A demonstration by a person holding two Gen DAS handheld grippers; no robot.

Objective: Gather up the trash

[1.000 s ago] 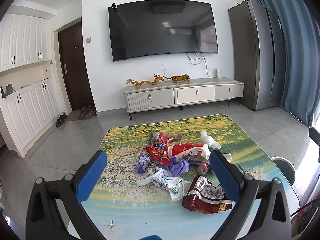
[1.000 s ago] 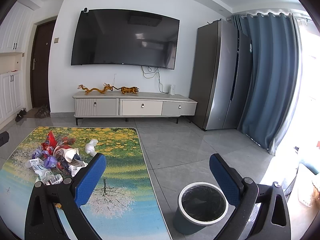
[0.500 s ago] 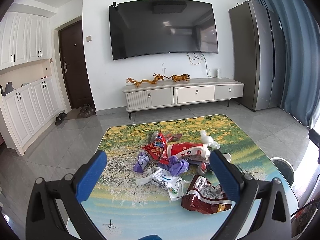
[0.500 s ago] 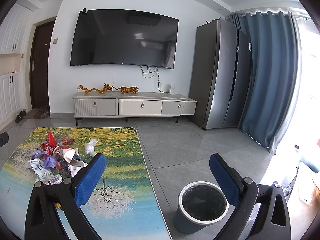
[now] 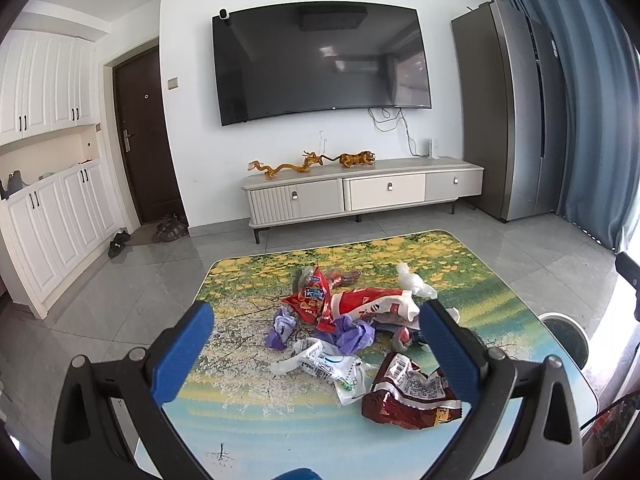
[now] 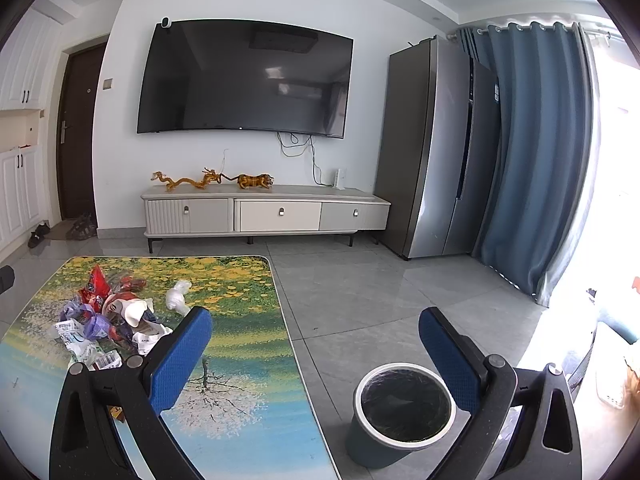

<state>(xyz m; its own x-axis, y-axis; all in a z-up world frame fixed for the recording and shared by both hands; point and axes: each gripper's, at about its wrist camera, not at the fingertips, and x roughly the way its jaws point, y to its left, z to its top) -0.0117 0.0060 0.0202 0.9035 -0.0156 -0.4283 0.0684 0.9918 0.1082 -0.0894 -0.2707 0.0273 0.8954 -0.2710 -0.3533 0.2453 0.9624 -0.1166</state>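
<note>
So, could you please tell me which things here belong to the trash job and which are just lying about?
For the job:
wrapper pile
dark red snack bag
trash bin
left gripper, open
right gripper, open

Just lying about:
TV
dragon figurine
shoes

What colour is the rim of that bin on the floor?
White, around a dark grey-blue bin with a black liner; the right wrist view shows it best.

Black left gripper [image 5: 316,354], blue fingers [image 5: 182,354], grey screws
</note>
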